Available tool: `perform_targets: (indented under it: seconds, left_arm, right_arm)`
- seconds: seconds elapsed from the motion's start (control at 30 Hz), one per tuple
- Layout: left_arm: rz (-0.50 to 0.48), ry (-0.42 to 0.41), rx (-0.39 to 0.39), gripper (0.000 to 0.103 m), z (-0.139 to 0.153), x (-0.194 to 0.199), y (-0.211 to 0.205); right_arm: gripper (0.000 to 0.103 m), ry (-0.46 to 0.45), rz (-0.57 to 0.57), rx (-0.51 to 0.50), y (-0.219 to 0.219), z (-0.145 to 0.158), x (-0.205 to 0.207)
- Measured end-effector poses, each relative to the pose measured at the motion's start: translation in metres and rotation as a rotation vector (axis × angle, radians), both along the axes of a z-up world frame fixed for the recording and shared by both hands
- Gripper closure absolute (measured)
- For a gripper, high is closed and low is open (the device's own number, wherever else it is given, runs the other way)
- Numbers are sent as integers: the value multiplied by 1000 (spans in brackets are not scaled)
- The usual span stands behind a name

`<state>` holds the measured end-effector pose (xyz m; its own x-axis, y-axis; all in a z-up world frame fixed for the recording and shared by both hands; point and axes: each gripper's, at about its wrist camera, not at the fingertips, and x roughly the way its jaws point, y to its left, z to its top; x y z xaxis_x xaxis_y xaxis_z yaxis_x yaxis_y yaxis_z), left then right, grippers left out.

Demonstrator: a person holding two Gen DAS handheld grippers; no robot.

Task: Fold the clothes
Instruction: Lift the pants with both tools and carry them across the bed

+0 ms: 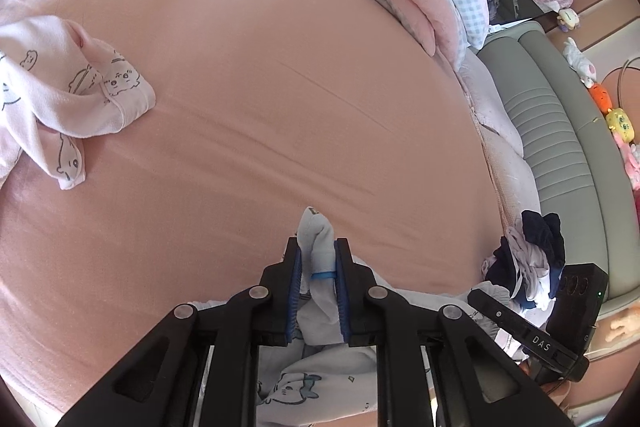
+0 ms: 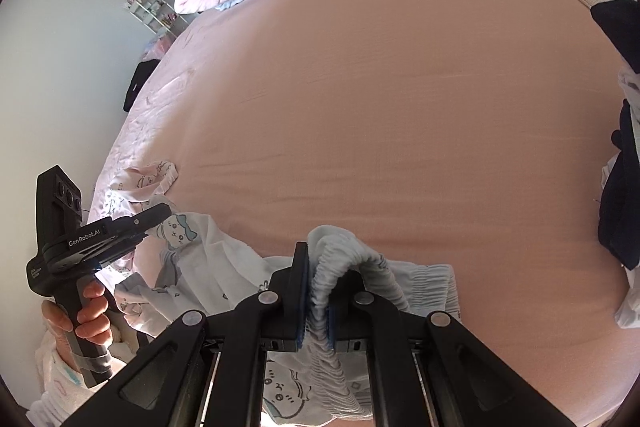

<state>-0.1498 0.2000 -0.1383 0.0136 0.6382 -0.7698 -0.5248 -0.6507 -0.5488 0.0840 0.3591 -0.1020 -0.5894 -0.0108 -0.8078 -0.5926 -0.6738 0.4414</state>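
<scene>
Left tool [image 1: 317, 251] clamped on pale printed fabric, right tool [image 2: 318, 267] pinching the elastic waistband [image 2: 352, 263] of seemingly the same white pyjama pants [image 2: 208, 267], low over the pink bed [image 2: 380, 115].

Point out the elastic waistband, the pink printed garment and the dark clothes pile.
elastic waistband [image 2: 360, 261]: right wrist view, on the gathered band beyond the fingers.
pink printed garment [image 1: 72, 95]: left wrist view, on its crumpled middle.
dark clothes pile [image 1: 540, 239]: left wrist view, on the navy top piece.

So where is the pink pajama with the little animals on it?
In the left wrist view, the pink pajama lies crumpled at the far left of the pink bed sheet, well away from the left gripper.
</scene>
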Motion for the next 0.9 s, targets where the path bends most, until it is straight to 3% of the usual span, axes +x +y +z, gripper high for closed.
perform_targets:
  seconds: [0.27, 0.53, 0.73, 0.9]
  left_arm:
    - [-31, 58, -7, 93, 8, 0, 17]
    - [-32, 25, 3, 95, 12, -12, 23]
    - [-44, 60, 0, 95, 29, -26, 32]
    - [-47, 87, 3, 95, 44, -41, 41]
  right_arm:
    - [99, 59, 33, 57, 5, 29, -8]
    - [99, 39, 83, 173, 14, 50, -33]
    - [99, 58, 83, 151, 34, 55, -58]
    - [99, 55, 99, 189, 44, 64, -78]
